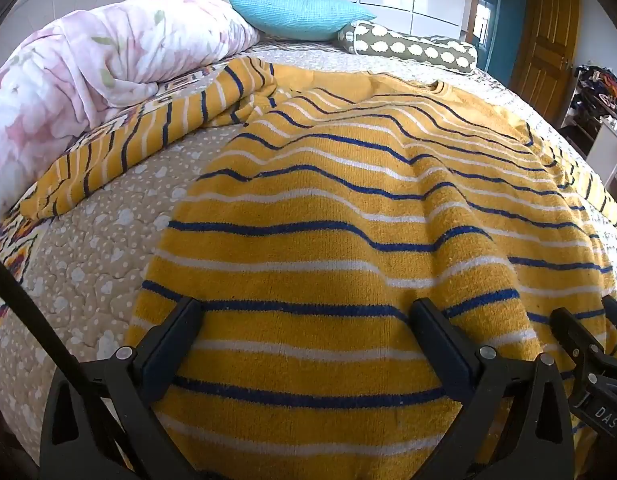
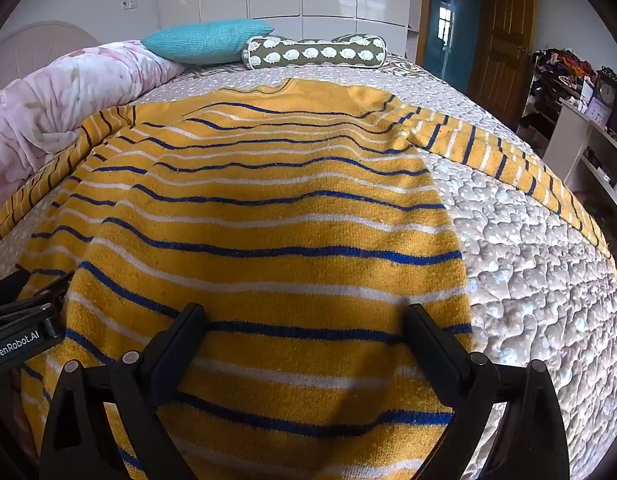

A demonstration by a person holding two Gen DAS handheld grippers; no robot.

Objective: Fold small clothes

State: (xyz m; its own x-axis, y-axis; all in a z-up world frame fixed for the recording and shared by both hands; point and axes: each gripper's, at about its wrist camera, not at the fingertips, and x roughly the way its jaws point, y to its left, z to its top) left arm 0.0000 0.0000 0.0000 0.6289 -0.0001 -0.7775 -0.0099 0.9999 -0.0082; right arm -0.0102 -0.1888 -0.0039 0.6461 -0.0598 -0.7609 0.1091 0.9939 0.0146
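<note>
Yellow striped sweater (image 1: 328, 240) lies flat on the bed (image 1: 88, 264), collar at 12 o'clock, hem under left gripper (image 1: 304, 312) and right gripper (image 2: 304, 316), both spread apart, empty.

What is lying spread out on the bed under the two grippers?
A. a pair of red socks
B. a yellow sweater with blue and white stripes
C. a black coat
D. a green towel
B: a yellow sweater with blue and white stripes lies spread flat on the dotted bedspread, sleeves out to both sides.
</note>
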